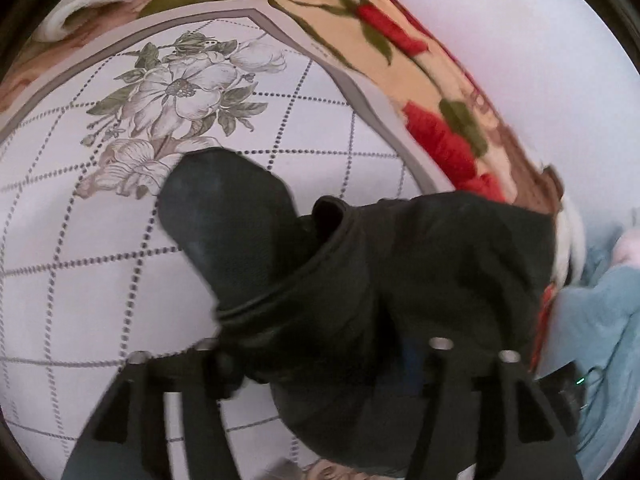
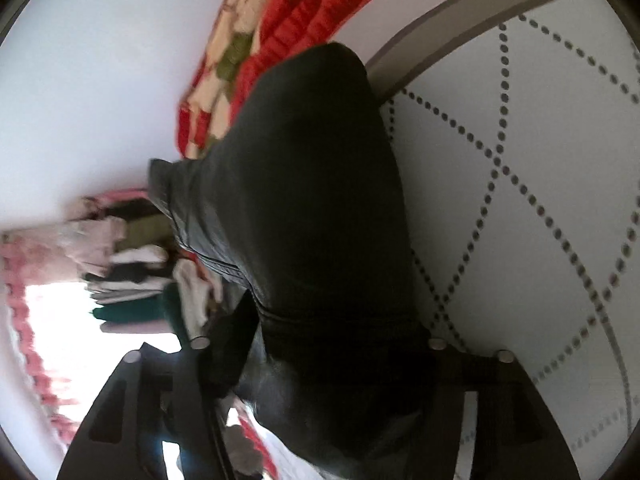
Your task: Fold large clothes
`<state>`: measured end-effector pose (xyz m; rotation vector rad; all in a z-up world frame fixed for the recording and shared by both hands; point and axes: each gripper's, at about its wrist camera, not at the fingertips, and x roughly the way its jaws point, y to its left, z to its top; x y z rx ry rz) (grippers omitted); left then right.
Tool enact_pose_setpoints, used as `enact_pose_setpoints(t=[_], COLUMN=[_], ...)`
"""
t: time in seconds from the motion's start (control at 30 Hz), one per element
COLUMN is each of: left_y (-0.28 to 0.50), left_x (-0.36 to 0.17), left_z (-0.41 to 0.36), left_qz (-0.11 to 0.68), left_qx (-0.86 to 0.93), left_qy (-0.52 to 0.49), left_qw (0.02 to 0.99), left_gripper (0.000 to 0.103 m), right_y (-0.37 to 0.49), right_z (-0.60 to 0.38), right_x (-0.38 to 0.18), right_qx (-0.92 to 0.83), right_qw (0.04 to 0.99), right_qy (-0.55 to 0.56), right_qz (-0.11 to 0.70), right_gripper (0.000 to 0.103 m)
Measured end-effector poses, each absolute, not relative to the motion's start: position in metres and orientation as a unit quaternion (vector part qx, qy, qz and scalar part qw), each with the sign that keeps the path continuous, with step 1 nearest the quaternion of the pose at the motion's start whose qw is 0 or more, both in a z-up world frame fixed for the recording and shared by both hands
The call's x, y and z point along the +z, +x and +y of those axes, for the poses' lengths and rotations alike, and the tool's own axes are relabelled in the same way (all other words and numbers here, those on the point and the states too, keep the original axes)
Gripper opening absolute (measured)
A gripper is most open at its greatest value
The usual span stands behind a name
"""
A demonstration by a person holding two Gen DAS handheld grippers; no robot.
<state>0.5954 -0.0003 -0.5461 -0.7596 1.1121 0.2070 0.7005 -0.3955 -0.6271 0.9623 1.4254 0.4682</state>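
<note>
A black garment (image 1: 400, 272) hangs bunched from my left gripper (image 1: 320, 344), which is shut on its fabric above the white bedsheet (image 1: 100, 240); one rounded part of it sticks out to the left. In the right wrist view the same black garment (image 2: 320, 200) fills the middle, and my right gripper (image 2: 320, 344) is shut on it. The cloth hides the fingertips of both grippers.
The bedsheet (image 2: 540, 160) has a dotted diamond grid and a grey flower print (image 1: 180, 92). A red and cream floral blanket (image 1: 400, 40) lies along its far edge by a white wall. A light blue cloth (image 1: 600, 340) lies at right. Stacked clothes (image 2: 128, 264) stand at left.
</note>
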Motion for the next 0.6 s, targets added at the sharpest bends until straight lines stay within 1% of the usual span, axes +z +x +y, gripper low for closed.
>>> enact_pose_setpoints(t=[0.07, 0.1, 0.13, 0.17, 0.23, 0.33, 0.43, 0.53, 0.6], left_y=[0.593, 0.592, 0.591, 0.59, 0.583, 0.569, 0.555, 0.542, 0.527], left_x=[-0.534, -0.529, -0.523, -0.518, -0.509, -0.487, -0.467, -0.443, -0.417], left_z=[-0.005, -0.009, -0.014, -0.02, -0.027, -0.044, -0.053, -0.059, -0.06], left_qz=[0.528, 0.534, 0.546, 0.554, 0.558, 0.558, 0.559, 0.559, 0.556], left_qx=[0.095, 0.093, 0.091, 0.09, 0.084, 0.068, 0.051, 0.04, 0.037], left_qy=[-0.305, -0.283, -0.253, -0.226, -0.187, -0.117, -0.08, -0.058, -0.048], left_qw=[0.787, 0.791, 0.793, 0.797, 0.804, 0.819, 0.824, 0.826, 0.829], left_gripper=[0.083, 0.088, 0.096, 0.1, 0.103, 0.103, 0.103, 0.103, 0.103], right_y=[0.697, 0.693, 0.689, 0.683, 0.672, 0.648, 0.613, 0.577, 0.546], right_z=[-0.388, -0.382, -0.376, -0.368, -0.35, -0.325, -0.319, -0.316, -0.314], right_x=[-0.606, -0.596, -0.584, -0.572, -0.548, -0.52, -0.497, -0.466, -0.435], right_qx=[0.169, 0.146, 0.117, 0.092, 0.047, -0.019, -0.059, -0.091, -0.112], right_qw=[0.663, 0.682, 0.705, 0.725, 0.76, 0.793, 0.808, 0.808, 0.807], right_qy=[0.361, 0.327, 0.283, 0.239, 0.154, 0.05, 0.022, 0.03, 0.035], right_qz=[0.634, 0.637, 0.639, 0.639, 0.629, 0.607, 0.586, 0.581, 0.578], right_gripper=[0.071, 0.076, 0.078, 0.08, 0.082, 0.085, 0.085, 0.085, 0.085])
